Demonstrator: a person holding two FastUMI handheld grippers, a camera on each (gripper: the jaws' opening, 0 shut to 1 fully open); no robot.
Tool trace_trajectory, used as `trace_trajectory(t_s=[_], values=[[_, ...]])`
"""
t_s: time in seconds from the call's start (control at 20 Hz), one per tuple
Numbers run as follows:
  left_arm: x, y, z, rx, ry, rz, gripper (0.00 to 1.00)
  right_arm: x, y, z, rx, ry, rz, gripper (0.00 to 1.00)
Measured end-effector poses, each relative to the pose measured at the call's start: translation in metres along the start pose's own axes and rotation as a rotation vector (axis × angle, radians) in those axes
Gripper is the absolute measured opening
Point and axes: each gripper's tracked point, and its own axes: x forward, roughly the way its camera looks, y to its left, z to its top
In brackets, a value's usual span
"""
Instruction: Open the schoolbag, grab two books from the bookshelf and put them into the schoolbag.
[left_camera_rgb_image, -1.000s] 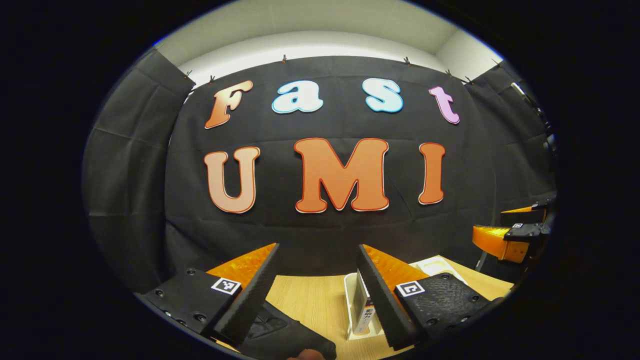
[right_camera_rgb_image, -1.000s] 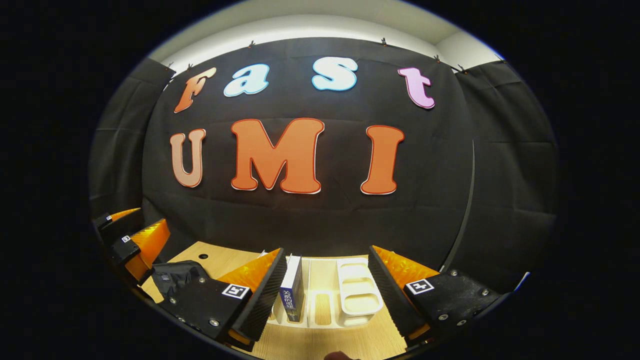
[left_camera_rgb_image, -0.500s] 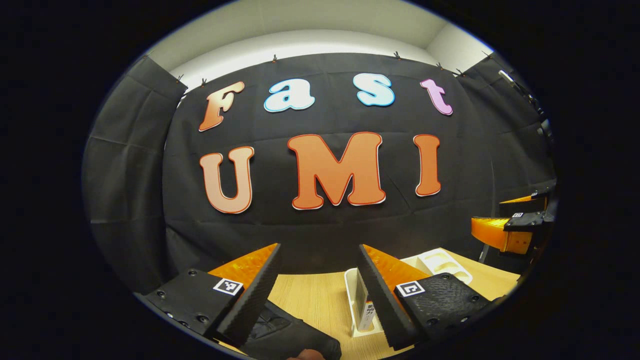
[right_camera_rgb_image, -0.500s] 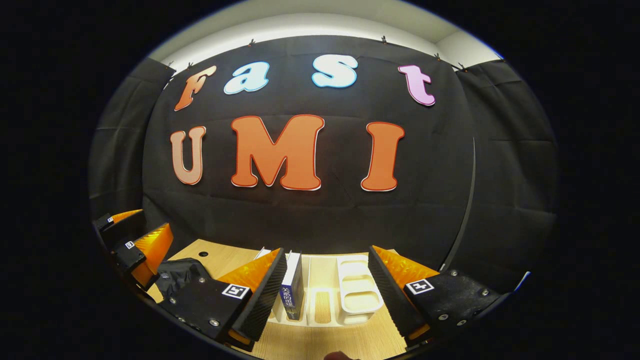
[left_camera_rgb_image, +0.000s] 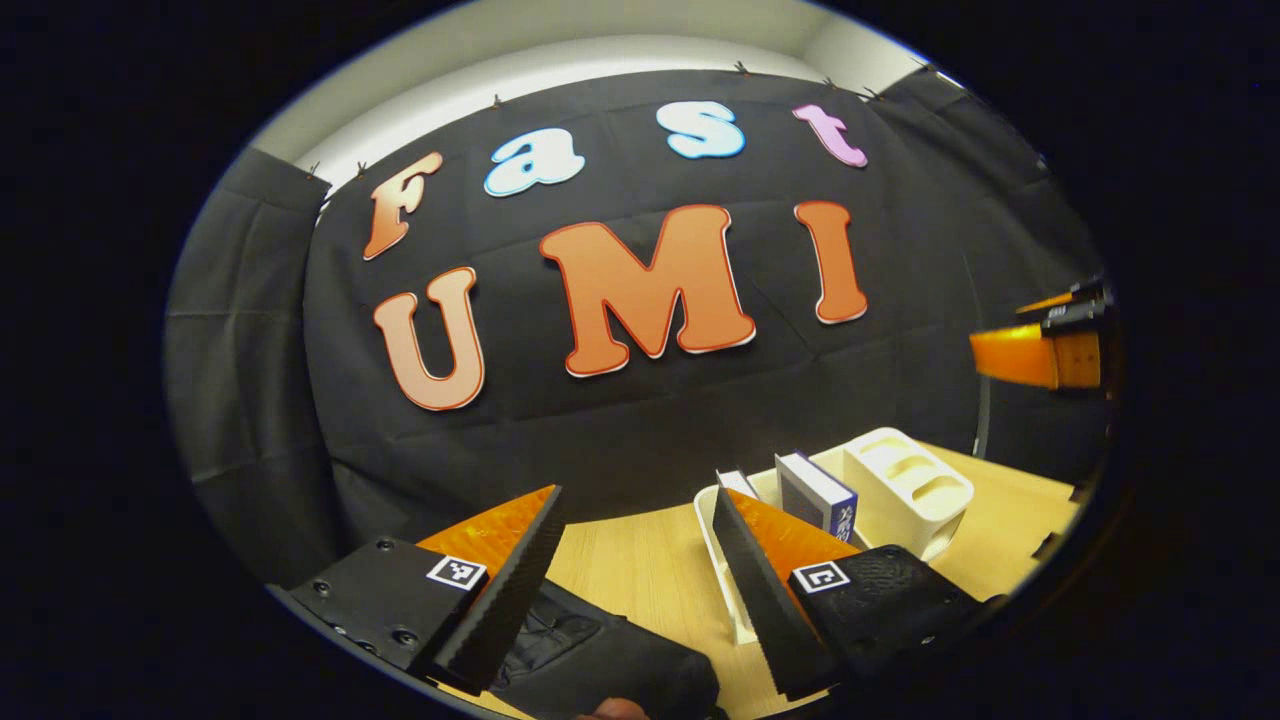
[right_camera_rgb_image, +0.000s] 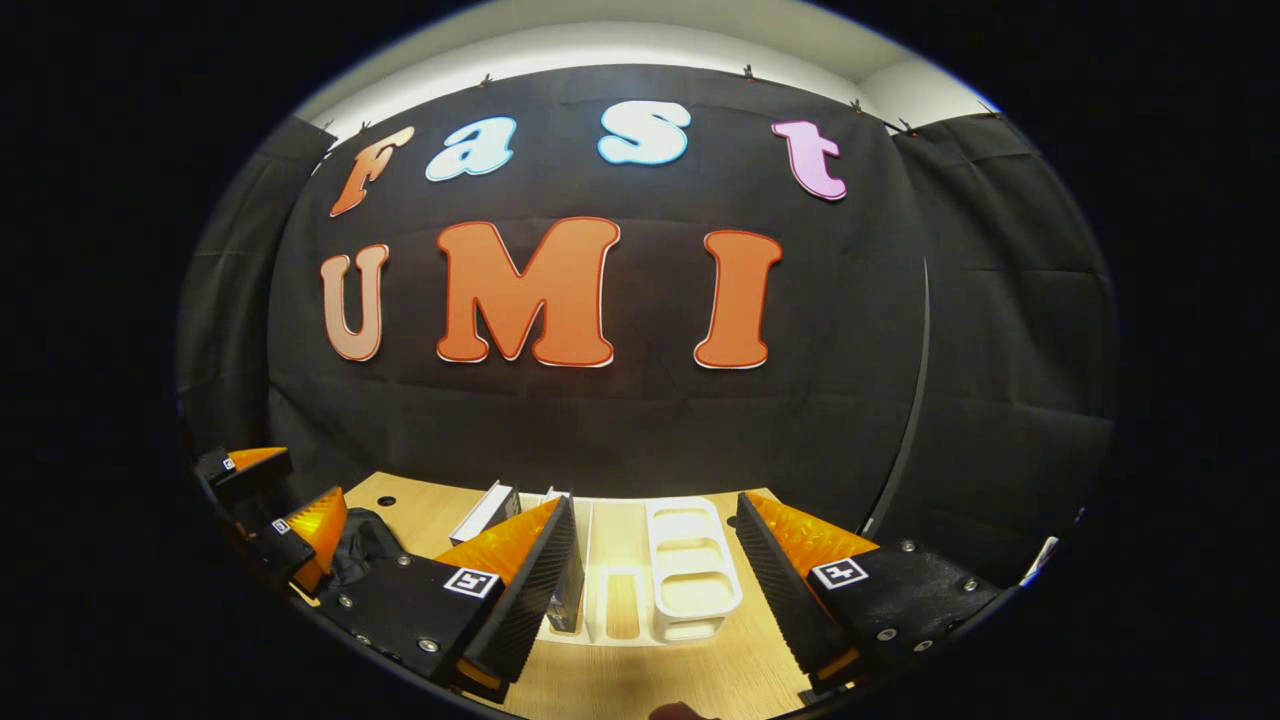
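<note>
The soft black fabric schoolbag lies slumped at the near edge of the pale wooden desk, and its zip is hard to make out, so a claw closing there could pinch loose cloth instead. The left claw above it gapes wide, empty. The right claw, equally spread and touching nothing, faces the white plastic bookshelf toward the desk's far edge, where a blue-covered book stands upright.

We see a light wooden table carrying a white bookshelf and a black schoolbag.
</note>
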Motion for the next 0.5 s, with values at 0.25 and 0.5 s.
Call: trace_trajectory(t_s=[0.25,0.5], values=[[0.008,-0.018,-0.066,0.164,0.134,-0.02,0.96,0.006,-0.031,-0.021,0.029,0.038,-0.058,0.98],[0.001,-0.036,-0.14,0.336,0.262,-0.057,0.98,0.014,-0.055,-0.049,0.033,0.09,-0.103,0.98]])
